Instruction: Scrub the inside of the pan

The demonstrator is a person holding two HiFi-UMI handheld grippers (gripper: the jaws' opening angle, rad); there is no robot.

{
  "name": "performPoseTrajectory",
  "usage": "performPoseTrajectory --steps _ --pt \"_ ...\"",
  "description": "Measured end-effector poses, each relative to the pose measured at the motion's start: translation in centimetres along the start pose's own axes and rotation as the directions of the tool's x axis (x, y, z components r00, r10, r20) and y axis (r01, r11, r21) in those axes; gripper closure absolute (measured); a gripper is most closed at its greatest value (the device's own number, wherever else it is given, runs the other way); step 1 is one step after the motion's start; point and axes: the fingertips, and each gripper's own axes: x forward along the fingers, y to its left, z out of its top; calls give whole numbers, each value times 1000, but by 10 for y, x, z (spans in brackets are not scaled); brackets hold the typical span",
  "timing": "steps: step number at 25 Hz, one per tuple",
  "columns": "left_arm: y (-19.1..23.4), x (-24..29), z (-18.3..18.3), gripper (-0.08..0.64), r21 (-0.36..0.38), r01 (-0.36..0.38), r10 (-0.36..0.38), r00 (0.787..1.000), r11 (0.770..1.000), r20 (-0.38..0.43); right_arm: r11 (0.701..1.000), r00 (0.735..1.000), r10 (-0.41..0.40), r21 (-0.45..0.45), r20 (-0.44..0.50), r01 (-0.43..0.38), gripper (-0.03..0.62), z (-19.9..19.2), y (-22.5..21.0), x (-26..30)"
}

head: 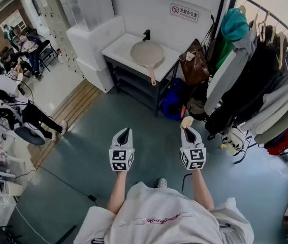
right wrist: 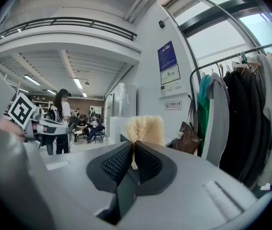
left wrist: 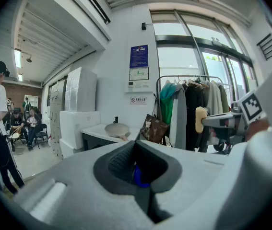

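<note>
A beige pan [head: 147,54] lies on the white table [head: 117,49] by the far wall, its handle pointing toward me; it also shows small in the left gripper view as the pan [left wrist: 117,129]. My right gripper [head: 188,131] is shut on a pale yellow fluffy scrubbing pad [head: 186,121], which sticks up beyond the jaws as the pad [right wrist: 145,129]. My left gripper [head: 124,134] is shut with nothing held. Both grippers hang in mid-air over the floor, well short of the table.
A brown bag [head: 194,64] and a blue bag [head: 173,99] sit right of the table. A clothes rack [head: 265,75] with coats fills the right side. White boxes [head: 90,39] stand left of the table. People sit at the far left [head: 11,60]. A black bottle [head: 146,34] stands behind the pan.
</note>
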Motion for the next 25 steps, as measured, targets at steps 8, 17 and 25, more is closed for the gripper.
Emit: performPoseTrajectory --steps 8,17,25 --pt "3 5 2 560 16 -15 15 1000 1000 -5 1000 1000 14 -8 3 -14 569 2 -6 8" --pt "-7 10 4 560 32 -23 23 1000 999 -13 999 999 47 -7 5 -47 569 1 -11 10" --pt "-22 28 1 560 31 -40 41 999 999 -17 997 997 74 -17 -2 -74 569 -4 -32 17"
